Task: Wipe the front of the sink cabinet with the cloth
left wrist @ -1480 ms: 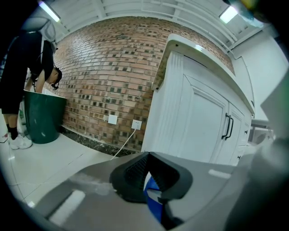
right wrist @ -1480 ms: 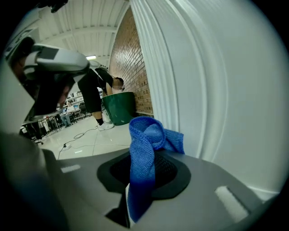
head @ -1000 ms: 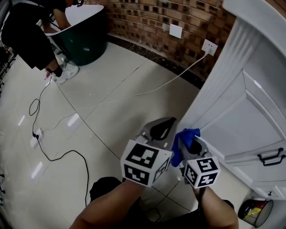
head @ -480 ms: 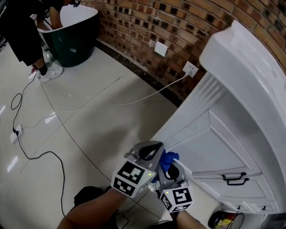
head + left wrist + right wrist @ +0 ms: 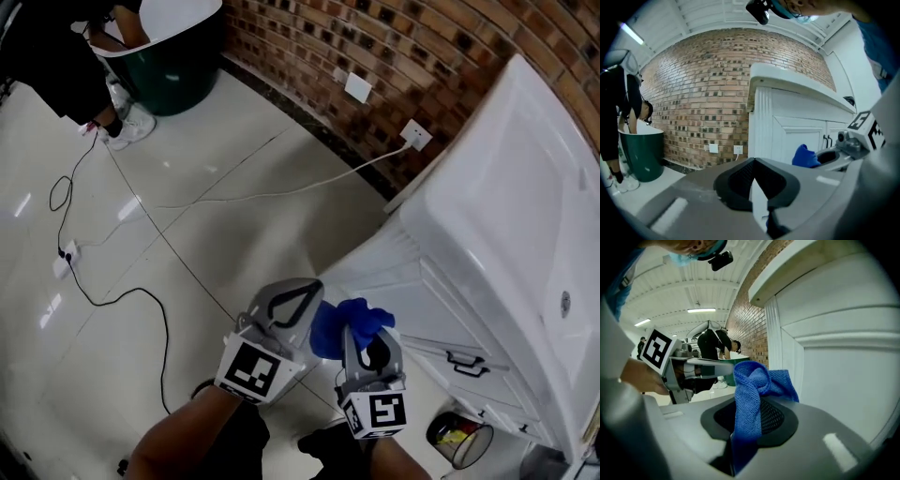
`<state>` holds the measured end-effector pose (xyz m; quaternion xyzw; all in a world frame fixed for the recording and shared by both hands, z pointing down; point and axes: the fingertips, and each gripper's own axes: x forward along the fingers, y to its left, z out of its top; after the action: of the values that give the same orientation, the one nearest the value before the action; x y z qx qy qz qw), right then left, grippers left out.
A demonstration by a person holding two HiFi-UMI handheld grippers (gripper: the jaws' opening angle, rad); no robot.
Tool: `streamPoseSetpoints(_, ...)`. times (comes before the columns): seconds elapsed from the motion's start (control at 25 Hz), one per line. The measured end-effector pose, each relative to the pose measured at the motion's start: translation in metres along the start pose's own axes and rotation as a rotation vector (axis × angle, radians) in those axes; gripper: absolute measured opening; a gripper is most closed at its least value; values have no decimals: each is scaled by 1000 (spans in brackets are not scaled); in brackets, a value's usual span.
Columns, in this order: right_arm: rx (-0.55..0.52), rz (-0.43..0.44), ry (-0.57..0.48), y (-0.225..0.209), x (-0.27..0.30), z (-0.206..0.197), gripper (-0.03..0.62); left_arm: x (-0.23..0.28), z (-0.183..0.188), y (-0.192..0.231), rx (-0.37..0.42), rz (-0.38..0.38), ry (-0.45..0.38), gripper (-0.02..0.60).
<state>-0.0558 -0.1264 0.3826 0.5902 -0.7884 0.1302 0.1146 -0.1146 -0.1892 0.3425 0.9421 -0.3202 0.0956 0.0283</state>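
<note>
My right gripper [image 5: 359,330] is shut on a blue cloth [image 5: 342,321], which bunches above its jaws [image 5: 752,394]. It hovers close to the white sink cabinet's front [image 5: 403,291], near the fluted left corner [image 5: 771,338]; I cannot tell whether the cloth touches the panel [image 5: 843,376]. My left gripper [image 5: 286,305] is beside it on the left, jaws closed with nothing between them [image 5: 757,187]. The left gripper view shows the blue cloth [image 5: 805,157] and cabinet doors [image 5: 797,140] to its right.
A black drawer handle [image 5: 466,364] sits on the cabinet front. A small bin [image 5: 457,439] stands on the floor below it. A white cable [image 5: 281,192] and a black cable [image 5: 103,300] run over the tiles. A person [image 5: 56,56] bends over a green tub [image 5: 173,66] far left.
The head view has swung so the white sink top now shows. Both grippers stay side by side near the cabinet corner, the blue cloth still pinched in the right one.
</note>
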Motion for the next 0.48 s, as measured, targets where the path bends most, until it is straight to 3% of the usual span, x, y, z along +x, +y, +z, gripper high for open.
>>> streamPoseSetpoints(0.2,31,-13,47,15,-37,62,87,-41,73,-2,-61,57,0,3)
streamPoseSetpoints(0.32,29,-19,42,30,-62,115,87,-63,119,-10,-166,72,4,3)
streamPoseSetpoints(0.4,27,-27,37,40,-82,151,87,-78,154,-19,-199,57,-1,3)
streamPoseSetpoints(0.48,41,-44,28,49,-104,184,89,-92,189,-35,-171,2,-1,3)
